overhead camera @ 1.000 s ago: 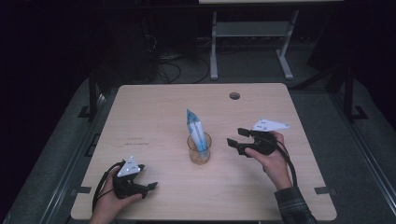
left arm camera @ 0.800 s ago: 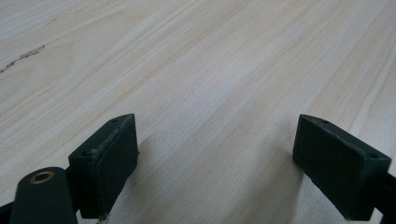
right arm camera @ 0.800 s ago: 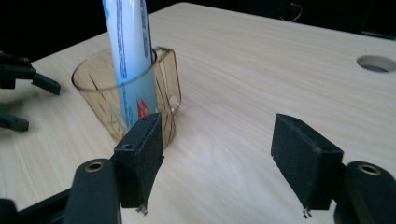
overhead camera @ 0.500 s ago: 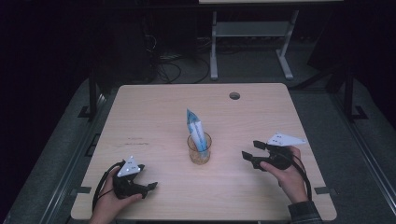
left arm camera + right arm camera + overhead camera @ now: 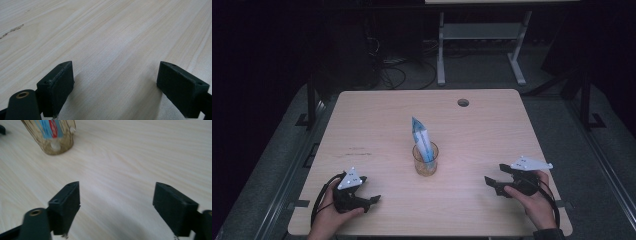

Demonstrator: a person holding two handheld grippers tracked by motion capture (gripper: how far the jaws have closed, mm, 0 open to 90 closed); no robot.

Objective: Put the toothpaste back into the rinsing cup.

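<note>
A clear amber glass (image 5: 425, 160) stands upright at the table's middle with a blue and white tube (image 5: 421, 135) leaning in it. The same glass (image 5: 51, 137) sits ahead and to the left in the right gripper view. My right gripper (image 5: 495, 178) rests low at the front right of the table, well apart from the glass; its jaws have just been opening and stand open with nothing between them (image 5: 116, 206). My left gripper (image 5: 372, 199) lies at the front left, open, with bare wood between its jaws (image 5: 116, 87).
The light wooden table (image 5: 377, 115) has a round cable hole (image 5: 463, 102) near its far edge. A dark scratch mark (image 5: 11, 31) crosses the wood by the left gripper. Behind the table stand a white metal frame (image 5: 482, 45) and cables on the dark floor.
My right gripper has pulled back from beside the glass toward the front right edge and sunk lower, its jaws spreading wider. The left hand and the glass have stayed put.
</note>
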